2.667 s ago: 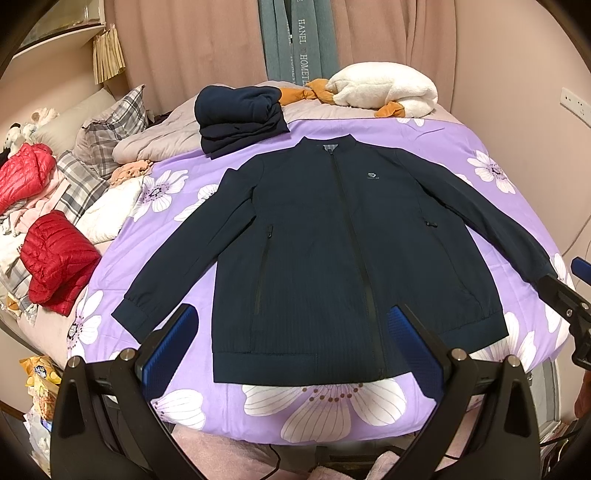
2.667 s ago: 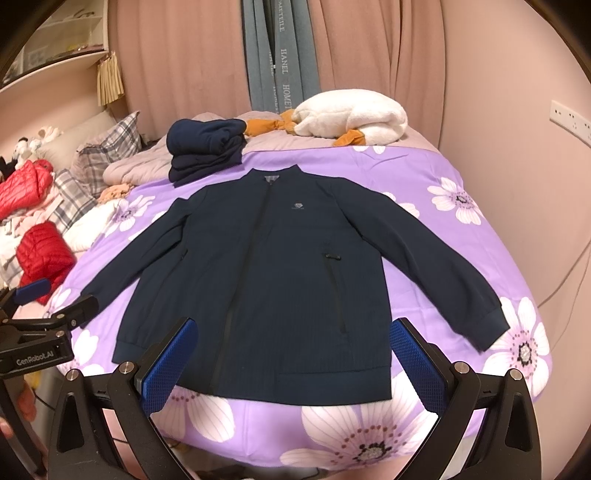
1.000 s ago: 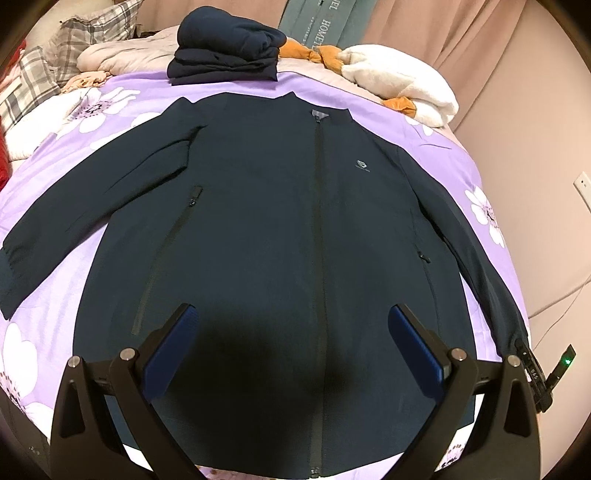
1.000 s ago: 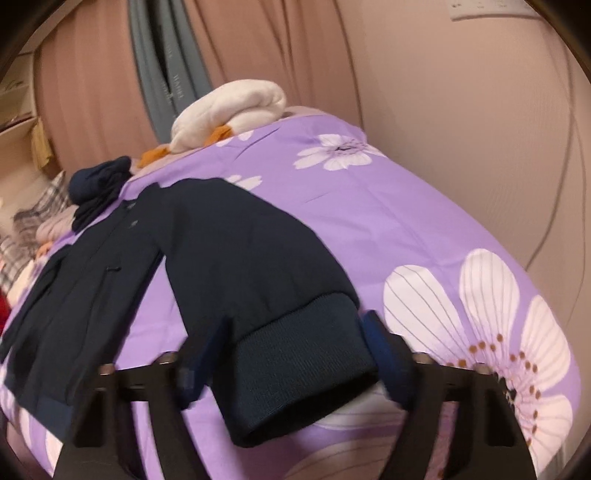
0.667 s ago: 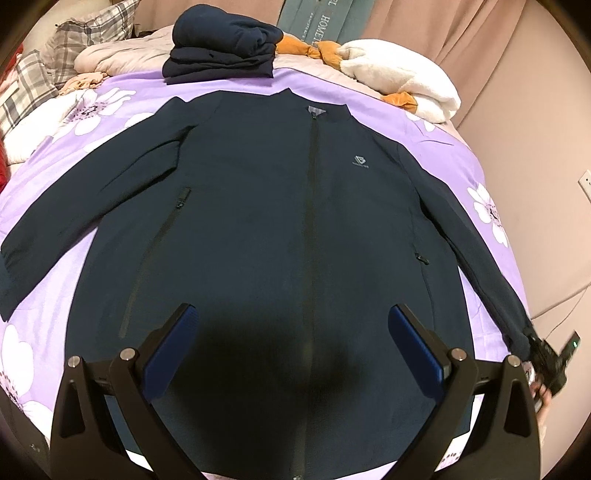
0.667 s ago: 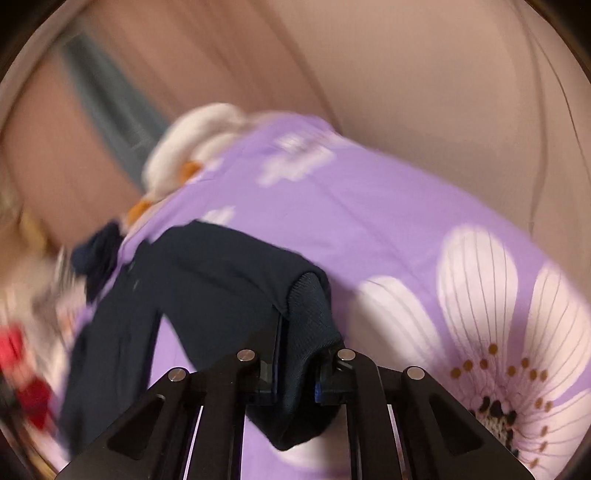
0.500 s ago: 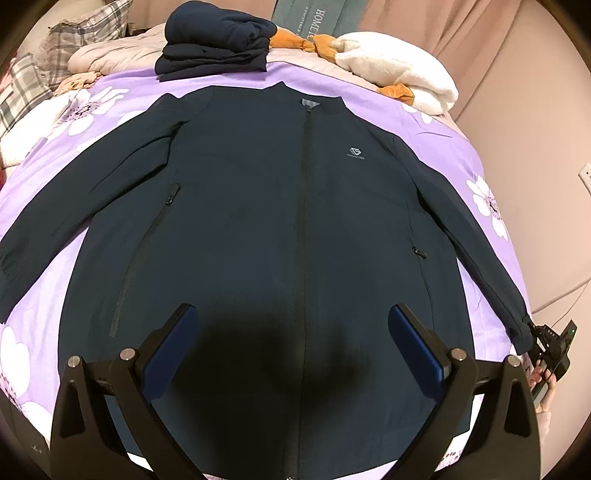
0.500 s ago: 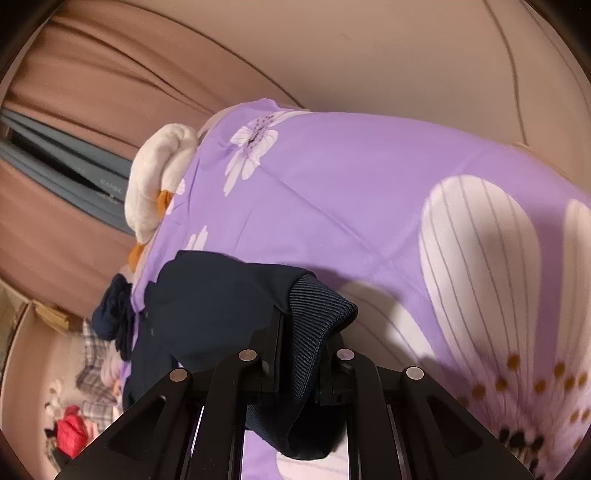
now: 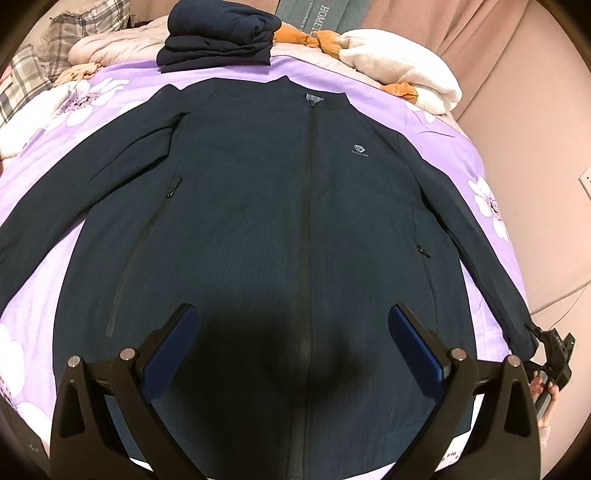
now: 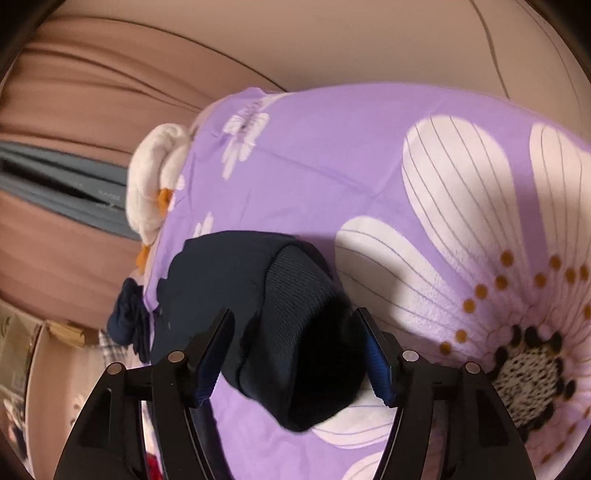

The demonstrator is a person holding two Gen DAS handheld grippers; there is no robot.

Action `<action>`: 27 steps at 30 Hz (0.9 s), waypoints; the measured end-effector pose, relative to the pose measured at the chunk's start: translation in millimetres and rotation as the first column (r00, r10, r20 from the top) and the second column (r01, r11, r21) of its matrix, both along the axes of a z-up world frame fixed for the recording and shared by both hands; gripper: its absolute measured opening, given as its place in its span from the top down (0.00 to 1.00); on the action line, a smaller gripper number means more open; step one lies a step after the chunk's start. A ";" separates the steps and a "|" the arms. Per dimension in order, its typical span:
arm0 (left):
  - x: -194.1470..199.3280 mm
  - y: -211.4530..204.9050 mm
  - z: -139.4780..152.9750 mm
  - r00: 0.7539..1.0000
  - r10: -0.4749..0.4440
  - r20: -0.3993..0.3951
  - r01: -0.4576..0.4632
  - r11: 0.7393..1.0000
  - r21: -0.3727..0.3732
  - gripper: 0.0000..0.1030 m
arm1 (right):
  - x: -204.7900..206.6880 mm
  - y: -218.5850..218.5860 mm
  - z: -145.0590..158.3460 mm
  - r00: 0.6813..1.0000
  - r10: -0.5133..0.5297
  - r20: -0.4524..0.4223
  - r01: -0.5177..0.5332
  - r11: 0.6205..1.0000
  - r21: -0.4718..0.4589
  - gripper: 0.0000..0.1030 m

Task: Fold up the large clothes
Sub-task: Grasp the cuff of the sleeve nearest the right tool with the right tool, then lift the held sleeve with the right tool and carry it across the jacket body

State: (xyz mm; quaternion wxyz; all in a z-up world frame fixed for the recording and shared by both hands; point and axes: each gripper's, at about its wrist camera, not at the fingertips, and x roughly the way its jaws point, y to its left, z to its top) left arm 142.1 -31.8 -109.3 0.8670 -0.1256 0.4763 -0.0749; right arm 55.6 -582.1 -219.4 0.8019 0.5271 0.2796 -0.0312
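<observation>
A dark navy zip jacket (image 9: 258, 203) lies flat, front up, on the purple flowered bed cover (image 9: 443, 122), both sleeves spread out. My left gripper (image 9: 295, 354) hovers open over the jacket's lower front, with nothing between its blue pads. The right sleeve (image 9: 480, 258) runs down to the bed's right edge, where my right gripper (image 9: 550, 350) sits at its end. In the right wrist view the ribbed cuff (image 10: 295, 295) lies between the fingers of the right gripper (image 10: 299, 354). Its jaws are opening, and the left pad (image 10: 218, 354) stands apart from the cloth.
A folded navy pile (image 9: 218, 33) and a white blanket (image 9: 402, 77) with orange cloth sit at the head of the bed. Plaid bedding lies at the far left. A pink wall (image 9: 535, 129) runs close along the right side. A hand (image 9: 546, 391) holds the right gripper.
The right gripper closed on the cuff, rolled sideways with it, and its jaws have now spread so the cuff lies loose between them. The left gripper has hardly moved.
</observation>
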 end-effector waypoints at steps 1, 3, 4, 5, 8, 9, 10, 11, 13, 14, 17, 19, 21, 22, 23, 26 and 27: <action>-0.8 2.2 0.7 1.000 0.002 0.001 -0.002 1.000 -0.006 0.00 | 3.6 -0.4 -0.9 1.000 -0.013 -0.014 0.013 1.000 0.016 0.34; -4.6 7.6 2.7 1.000 0.009 0.004 -0.009 1.000 -0.014 0.00 | 6.5 -2.4 0.4 0.999 -0.022 -0.024 0.023 0.999 0.035 0.29; -6.3 10.0 3.9 1.000 0.012 0.008 -0.011 1.000 -0.017 0.00 | 6.8 -4.7 0.8 0.999 -0.027 -0.028 0.028 0.999 0.034 0.29; -8.7 13.2 5.3 1.000 0.015 0.014 -0.015 1.000 -0.016 0.00 | 3.9 -7.0 -1.1 0.998 -0.045 -0.033 0.047 0.998 0.043 0.29; -12.4 21.9 6.8 0.999 0.033 0.027 -0.033 0.999 0.012 0.00 | -2.5 -4.6 -5.4 0.998 -0.069 -0.006 0.070 0.995 0.069 0.29; -12.0 24.0 6.0 0.999 0.037 0.025 -0.037 0.999 0.016 0.00 | -3.7 -2.4 -5.5 0.997 -0.072 0.003 0.072 0.996 0.052 0.31; -11.4 26.4 4.2 0.999 0.043 0.017 -0.043 0.999 0.015 0.00 | -2.4 1.6 -4.5 0.997 -0.071 -0.001 0.071 0.997 0.014 0.34; -10.5 28.3 2.5 0.999 0.048 0.008 -0.048 0.999 0.009 0.00 | -0.9 4.0 -3.9 0.997 -0.072 -0.009 0.071 0.997 -0.018 0.51; -9.7 31.3 1.3 0.999 0.053 0.001 -0.053 0.999 -0.003 0.00 | 2.8 5.4 -7.8 0.997 -0.075 -0.027 0.075 0.997 -0.016 0.80; -10.2 32.6 1.9 0.999 0.053 -0.001 -0.053 0.999 0.001 0.00 | 2.8 5.1 -9.3 0.995 -0.090 -0.030 0.090 0.996 0.016 0.85; -11.1 40.2 5.8 0.998 0.055 0.001 -0.055 0.998 0.013 0.00 | 7.0 11.0 21.8 0.991 -0.131 -0.023 0.129 0.990 -0.064 0.88; -11.5 49.4 9.3 0.998 0.068 0.010 -0.068 0.998 0.019 0.00 | 9.6 14.4 49.2 0.989 -0.147 -0.005 0.146 0.982 -0.120 0.88; -11.1 59.3 12.0 0.997 0.082 0.016 -0.082 0.996 0.020 0.00 | 15.8 19.2 87.5 0.986 -0.169 -0.011 0.163 0.965 -0.208 0.88; -10.1 64.4 12.8 0.996 0.088 0.018 -0.089 0.996 0.018 0.00 | 22.8 25.2 111.9 0.985 -0.173 -0.018 0.161 0.948 -0.276 0.88; -8.7 69.7 13.3 0.995 0.094 0.019 -0.094 0.996 0.011 0.00 | 31.6 34.1 136.1 0.986 -0.165 -0.022 0.148 0.930 -0.337 0.88; -3.1 83.2 13.3 0.993 0.113 0.019 -0.113 0.994 -0.004 0.00 | 61.4 76.6 201.1 0.993 -0.112 -0.030 0.081 0.857 -0.509 0.89; -1.8 86.4 13.5 0.993 0.112 0.022 -0.112 0.994 -0.007 0.00 | 67.3 90.4 215.3 0.995 -0.099 -0.033 0.064 0.829 -0.556 0.89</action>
